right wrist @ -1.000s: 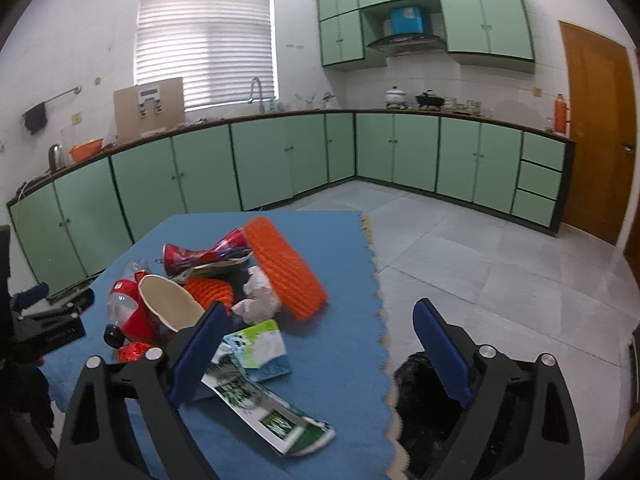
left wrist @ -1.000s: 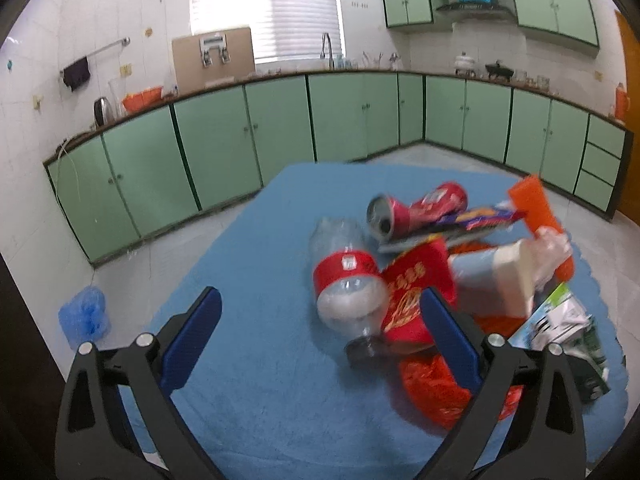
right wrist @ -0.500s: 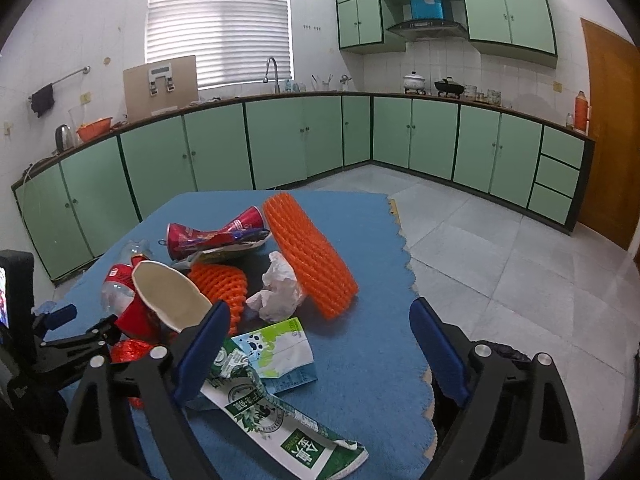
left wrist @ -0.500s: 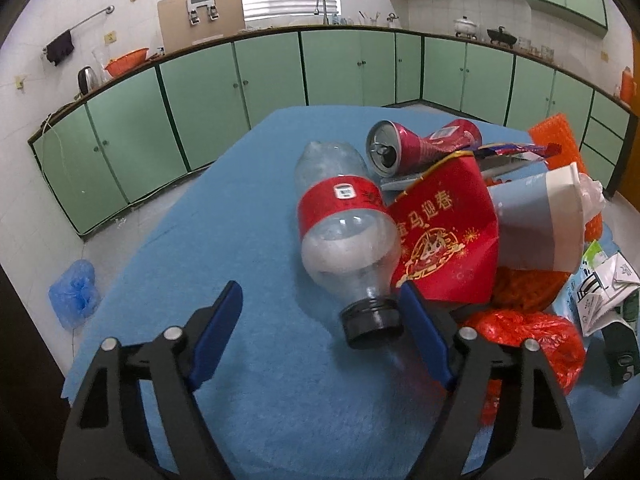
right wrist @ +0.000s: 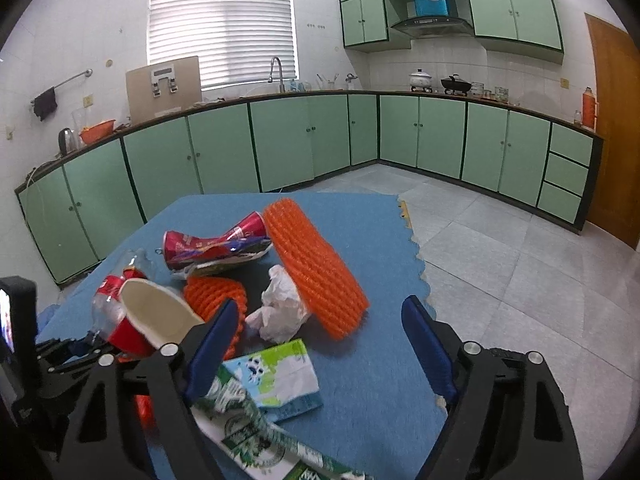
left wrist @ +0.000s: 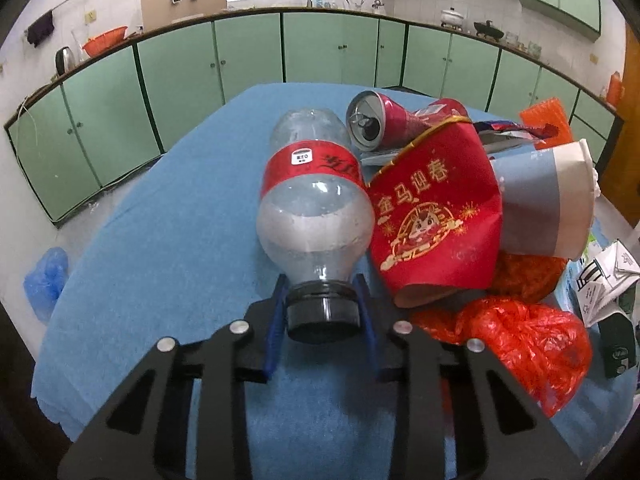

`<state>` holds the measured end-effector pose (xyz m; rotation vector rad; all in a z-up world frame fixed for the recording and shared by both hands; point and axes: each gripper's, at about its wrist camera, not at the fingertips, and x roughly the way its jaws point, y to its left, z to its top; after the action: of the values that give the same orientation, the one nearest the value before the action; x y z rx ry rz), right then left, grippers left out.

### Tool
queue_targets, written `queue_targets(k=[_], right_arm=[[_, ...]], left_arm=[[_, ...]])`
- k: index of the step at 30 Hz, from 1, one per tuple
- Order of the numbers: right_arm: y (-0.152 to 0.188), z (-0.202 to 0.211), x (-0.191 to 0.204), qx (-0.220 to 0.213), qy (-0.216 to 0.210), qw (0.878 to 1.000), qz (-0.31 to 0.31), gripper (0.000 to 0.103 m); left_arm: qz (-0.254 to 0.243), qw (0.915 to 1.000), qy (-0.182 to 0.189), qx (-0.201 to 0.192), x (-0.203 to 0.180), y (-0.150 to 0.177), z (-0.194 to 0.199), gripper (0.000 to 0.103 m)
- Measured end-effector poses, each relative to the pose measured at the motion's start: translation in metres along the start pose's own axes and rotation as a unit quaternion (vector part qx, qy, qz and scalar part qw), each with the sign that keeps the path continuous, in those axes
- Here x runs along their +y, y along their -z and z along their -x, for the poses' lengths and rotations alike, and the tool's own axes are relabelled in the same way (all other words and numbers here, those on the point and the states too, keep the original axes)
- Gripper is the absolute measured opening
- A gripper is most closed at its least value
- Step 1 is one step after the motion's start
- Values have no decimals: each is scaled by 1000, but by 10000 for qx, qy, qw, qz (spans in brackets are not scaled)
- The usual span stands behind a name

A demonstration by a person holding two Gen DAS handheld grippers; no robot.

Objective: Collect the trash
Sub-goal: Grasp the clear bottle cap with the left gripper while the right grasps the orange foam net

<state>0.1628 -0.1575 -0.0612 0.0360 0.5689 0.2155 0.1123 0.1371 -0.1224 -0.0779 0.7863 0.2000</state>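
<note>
Green cabinets (right wrist: 280, 140) run along two walls of a tiled kitchen, under a dark counter with a tap (right wrist: 276, 72), a blind-covered window (right wrist: 222, 28) and an extractor hood (right wrist: 430, 24). On the right stands a brown wooden door (right wrist: 612, 132); the floor (right wrist: 520, 248) is pale grey tile. A blue felt-like cloth covers the table (left wrist: 168, 216), its scalloped edge showing toward the floor.

Trash lies heaped on the cloth: a clear plastic bottle (left wrist: 312, 208) with a red label on its side, a crushed red can (left wrist: 380, 120) just behind it, a red paper cup (left wrist: 436, 216) touching the bottle, a grey-and-white paper cup (left wrist: 548, 200) beside that, and a crumpled red plastic bag (left wrist: 528, 340) in front. Two orange foam nets (right wrist: 316, 268), a white tissue wad (right wrist: 280, 308) and flattened green-and-white cartons (right wrist: 276, 376) lie nearer the table's right edge.

The left tongs (left wrist: 322, 312) are closed narrow around the bottle's black cap, gripping it. The right tongs (right wrist: 316, 356) are spread wide and hold nothing, poised above the cartons.
</note>
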Motion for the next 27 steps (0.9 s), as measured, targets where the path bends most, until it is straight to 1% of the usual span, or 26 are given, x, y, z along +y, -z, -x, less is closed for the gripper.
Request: queue_targets(k=[2, 6, 9, 12, 14, 18, 22, 24, 26, 27], right_arm=[[-4, -9, -1, 56, -53, 10000, -43, 76], [-12, -20, 2, 94, -109, 9999, 14, 72], [-22, -27, 2, 113, -245, 9996, -41, 70], [-35, -40, 5, 234, -273, 9994, -20, 67], [-40, -49, 9, 305, -274, 9991, 56, 63], [-45, -71, 14, 537, -244, 9982, 87, 57], [-42, -88, 14, 827, -217, 9963, 124, 47], [-40, -95, 14, 985, -304, 9946, 105, 37], [-38, -99, 14, 1114, -470, 9927, 35, 19], [-38, -98, 13, 1097, -524, 9926, 18, 17]], left_arm=[[-6, 9999, -41, -117, 0, -2, 3, 30], [38, 9996, -108, -272, 3, -14, 11, 30], [165, 9990, -181, -376, 9, -21, 15, 30], [205, 9983, -249, -490, 11, -30, 18, 30], [223, 9977, -287, -576, 10, -34, 21, 30], [168, 9969, -275, -716, 9, -47, 23, 30], [197, 9970, -242, -707, 9, -53, 21, 30], [200, 9970, -217, -710, 10, -56, 18, 30], [181, 9970, -201, -726, 10, -58, 18, 30], [172, 9969, -188, -738, 9, -59, 18, 30]])
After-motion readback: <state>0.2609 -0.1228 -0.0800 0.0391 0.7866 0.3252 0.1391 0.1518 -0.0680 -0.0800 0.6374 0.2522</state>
